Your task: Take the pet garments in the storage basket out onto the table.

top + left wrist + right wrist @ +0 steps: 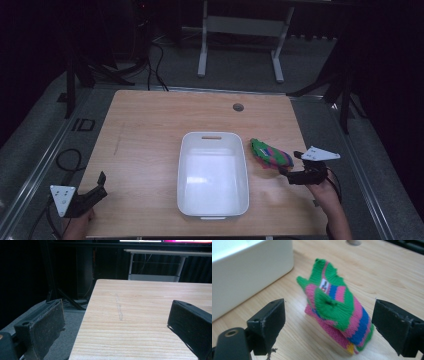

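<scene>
A knitted, striped item in green, pink and blue lies on the wooden table just right of a white tub. In the right gripper view the knitted item is bunched up, with a small white label on it. My right gripper is open at its near end, and the jaws stand wide on either side of it without touching. My left gripper is open at the table's front left corner, pointing over bare wood, with nothing between its jaws.
The tub's white wall stands close on the left of the knitted item. A round cable hole sits near the table's far edge. Beyond the table are a desk frame and floor cables.
</scene>
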`<state>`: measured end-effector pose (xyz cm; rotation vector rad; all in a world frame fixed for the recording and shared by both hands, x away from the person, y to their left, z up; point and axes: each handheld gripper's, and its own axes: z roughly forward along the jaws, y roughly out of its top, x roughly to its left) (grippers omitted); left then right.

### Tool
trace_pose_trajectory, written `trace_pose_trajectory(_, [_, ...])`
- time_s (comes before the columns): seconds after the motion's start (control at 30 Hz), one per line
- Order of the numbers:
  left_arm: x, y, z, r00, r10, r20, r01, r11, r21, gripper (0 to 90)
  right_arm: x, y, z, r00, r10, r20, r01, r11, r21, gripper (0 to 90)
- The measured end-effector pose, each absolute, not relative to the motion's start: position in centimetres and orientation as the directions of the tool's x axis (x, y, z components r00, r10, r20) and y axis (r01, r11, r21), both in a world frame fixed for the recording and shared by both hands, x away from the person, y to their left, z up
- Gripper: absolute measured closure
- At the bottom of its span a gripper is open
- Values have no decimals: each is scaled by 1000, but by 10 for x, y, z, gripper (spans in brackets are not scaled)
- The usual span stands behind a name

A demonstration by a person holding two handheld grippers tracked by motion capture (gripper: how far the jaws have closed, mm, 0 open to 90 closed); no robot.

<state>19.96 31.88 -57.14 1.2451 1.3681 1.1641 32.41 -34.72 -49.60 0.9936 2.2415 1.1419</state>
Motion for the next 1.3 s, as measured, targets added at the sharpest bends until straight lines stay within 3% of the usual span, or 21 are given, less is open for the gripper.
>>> trace_pose_trajectory(0.2, [200,319,-571,-65,997,-35,129,43,991,14,307,-363,-509,-547,836,-45,379,295,877,110])
trace_pose_trajectory(0.53, [200,319,-571,-66,997,-35,128,43,991,14,280,-369,-530,-473,878,-72,366,270,890,110])
trace_pose_trajectory(0.8, [200,319,-571,-67,997,-33,129,42,991,14,261,-379,-543,-345,937,-58,352,187,917,111])
trace_pose_trajectory(1.3, [200,318,-571,-70,997,-31,125,40,991,14,244,-390,-557,-189,980,-63,367,130,921,112])
